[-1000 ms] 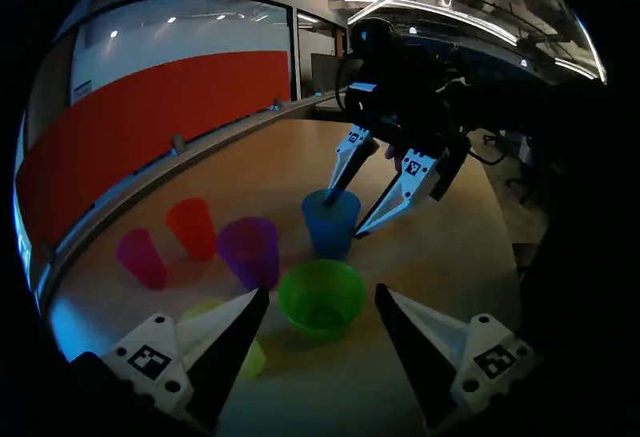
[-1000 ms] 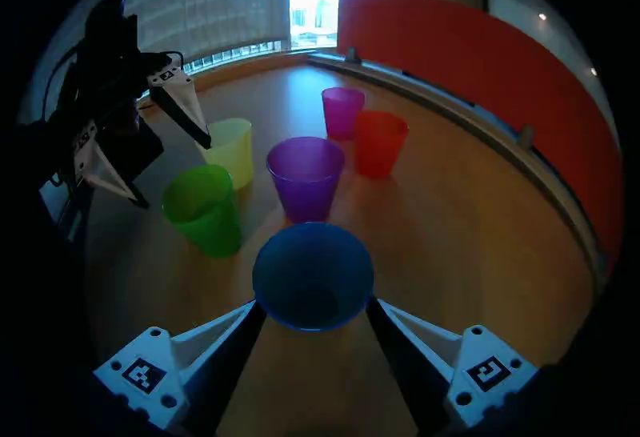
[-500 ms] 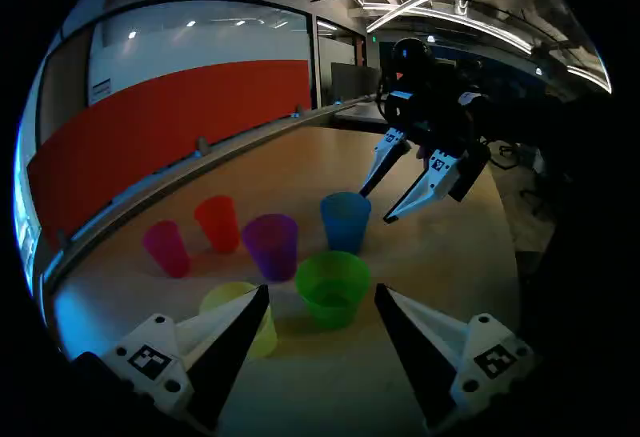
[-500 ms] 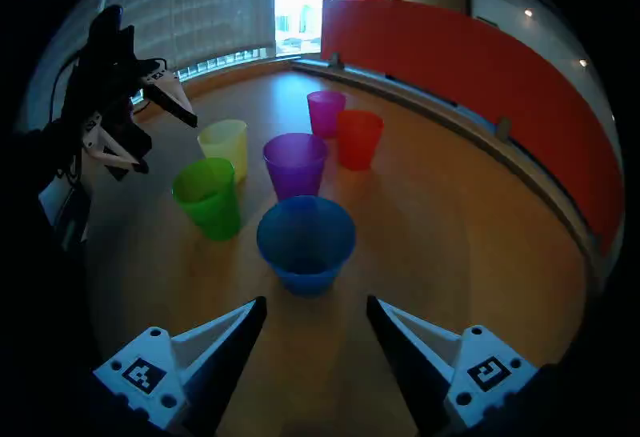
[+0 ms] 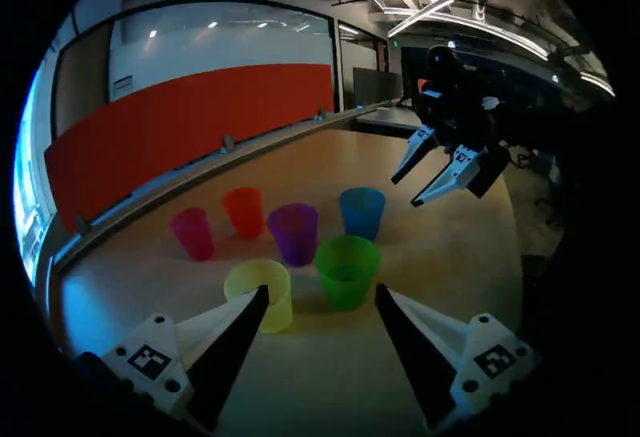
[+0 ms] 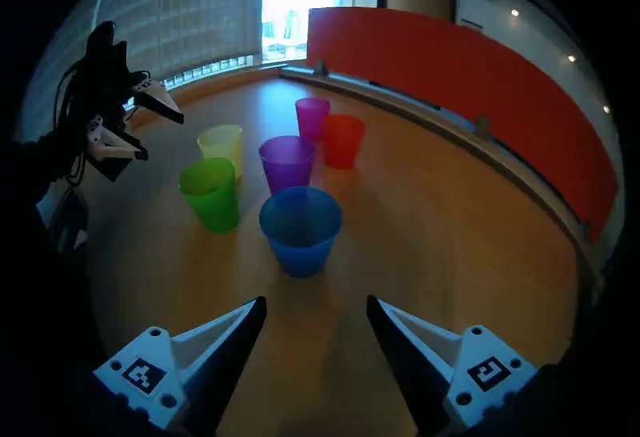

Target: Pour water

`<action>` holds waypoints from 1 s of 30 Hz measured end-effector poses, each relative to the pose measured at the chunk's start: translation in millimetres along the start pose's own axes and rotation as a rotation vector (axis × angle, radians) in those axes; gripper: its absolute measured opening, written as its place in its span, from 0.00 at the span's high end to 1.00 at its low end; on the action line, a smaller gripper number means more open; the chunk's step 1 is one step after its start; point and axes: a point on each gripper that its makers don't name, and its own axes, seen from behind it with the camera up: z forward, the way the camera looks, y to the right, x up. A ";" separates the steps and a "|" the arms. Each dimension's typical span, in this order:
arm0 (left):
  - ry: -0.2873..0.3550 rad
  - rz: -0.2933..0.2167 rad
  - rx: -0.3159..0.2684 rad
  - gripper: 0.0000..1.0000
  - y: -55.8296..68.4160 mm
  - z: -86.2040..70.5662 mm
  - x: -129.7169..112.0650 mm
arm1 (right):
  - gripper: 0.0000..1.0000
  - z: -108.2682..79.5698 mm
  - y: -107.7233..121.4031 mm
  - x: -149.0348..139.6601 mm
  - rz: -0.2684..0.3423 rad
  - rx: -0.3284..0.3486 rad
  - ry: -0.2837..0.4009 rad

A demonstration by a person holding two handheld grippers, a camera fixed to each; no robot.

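In the left gripper view, the left gripper [image 5: 316,333] has drawn back over the last second. Its fingers are spread wide and hold nothing, and the green cup [image 5: 346,269], which sat close between their tips a second ago, now stands clear ahead of them on the table [image 5: 456,269], with the yellow cup [image 5: 260,293] just beside it. Behind those two, the pink cup [image 5: 193,232], orange cup [image 5: 243,210], purple cup [image 5: 294,231] and blue cup [image 5: 362,211] form a row toward the table edge that runs under the red wall panel [image 5: 200,125]. The right gripper [image 5: 404,193], which had straddled the blue cup, is now lifted away from it with its jaws apart and empty. In the right gripper view, the right gripper [image 6: 316,325] likewise gapes wide. The blue cup [image 6: 300,229] has gone from between its fingers to standing upright and free, well ahead of the tips, and the left gripper [image 6: 165,139] hangs open off beyond the green and yellow cups. Whether any cup holds water I cannot tell. With both tools backing off empty, this looks like a release after a pour or a reset, and no cup is in hand for pouring.
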 end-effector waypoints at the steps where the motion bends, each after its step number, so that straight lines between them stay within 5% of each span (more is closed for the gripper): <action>1: 0.001 -0.005 0.009 0.01 -2.5 -1.0 -0.6 | 0.03 -0.8 0.5 1.0 0.002 -0.005 0.006; 20: 0.062 -0.059 0.299 0.01 -80.4 -28.3 -4.8 | 0.03 -13.0 45.2 22.2 0.112 -0.154 0.152; 30: 0.101 -0.090 0.427 0.01 -107.8 -41.4 -11.0 | 0.03 -18.1 67.9 32.1 0.136 -0.285 0.242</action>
